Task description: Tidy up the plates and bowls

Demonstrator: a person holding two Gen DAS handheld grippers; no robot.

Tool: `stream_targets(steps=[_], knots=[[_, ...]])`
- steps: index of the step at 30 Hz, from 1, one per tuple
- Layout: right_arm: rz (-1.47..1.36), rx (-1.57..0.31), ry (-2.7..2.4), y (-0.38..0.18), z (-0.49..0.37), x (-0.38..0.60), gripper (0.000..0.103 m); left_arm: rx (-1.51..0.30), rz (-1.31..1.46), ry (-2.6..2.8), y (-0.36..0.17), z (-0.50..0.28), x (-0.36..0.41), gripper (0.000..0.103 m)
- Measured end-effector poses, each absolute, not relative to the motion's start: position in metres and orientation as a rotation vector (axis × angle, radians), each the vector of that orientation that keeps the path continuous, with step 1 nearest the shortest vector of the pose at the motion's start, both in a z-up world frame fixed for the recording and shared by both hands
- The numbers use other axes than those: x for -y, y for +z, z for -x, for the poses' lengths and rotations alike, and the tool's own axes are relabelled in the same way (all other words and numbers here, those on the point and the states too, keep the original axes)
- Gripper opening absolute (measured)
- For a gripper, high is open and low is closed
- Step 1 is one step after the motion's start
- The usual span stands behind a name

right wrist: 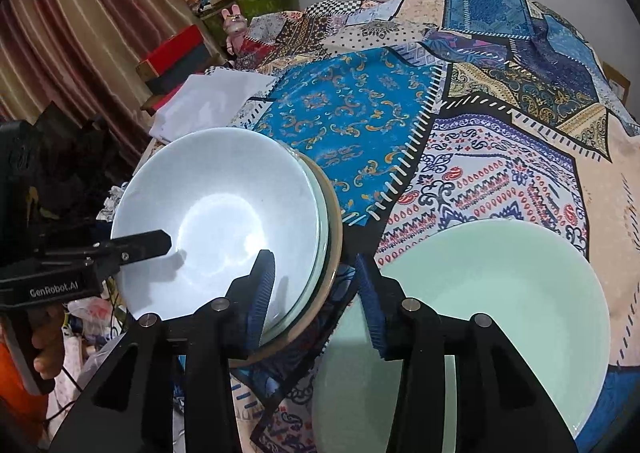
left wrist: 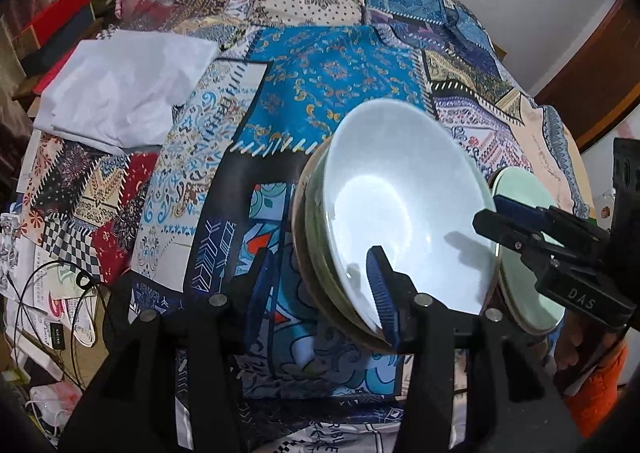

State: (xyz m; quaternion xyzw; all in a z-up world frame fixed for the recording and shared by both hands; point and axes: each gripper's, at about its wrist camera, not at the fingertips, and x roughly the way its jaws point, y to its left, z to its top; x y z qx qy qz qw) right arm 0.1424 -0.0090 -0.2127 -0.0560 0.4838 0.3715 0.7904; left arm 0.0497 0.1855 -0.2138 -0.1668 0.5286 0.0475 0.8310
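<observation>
I see the white bowl (left wrist: 404, 209) nested atop stacked bowls at centre; my left gripper (left wrist: 320, 289) and right gripper (right wrist: 316, 293) both gape, straddling its rim unclamped; green plate (right wrist: 480, 313) lower right.

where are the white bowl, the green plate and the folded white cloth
white bowl (right wrist: 216, 221), right wrist view, on its inner bottom
green plate (right wrist: 500, 293), right wrist view, on its bare inner face
folded white cloth (left wrist: 124, 85), left wrist view, on the middle of its top
</observation>
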Motion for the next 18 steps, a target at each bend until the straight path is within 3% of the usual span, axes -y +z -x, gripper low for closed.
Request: stream_targets(steps=[12, 18], knots=[[0.132, -1.080, 0.808, -0.224, -0.143, -0.005, 0.039, -1.163, 0.393, 0.071, -0.234, -0.056, -0.186, 0.049], [0.140, -1.076, 0.789, -0.227, -0.143, -0.009, 0.036, -1.177, 0.389, 0.036, -0.236, -0.061, -0.178, 0.036]])
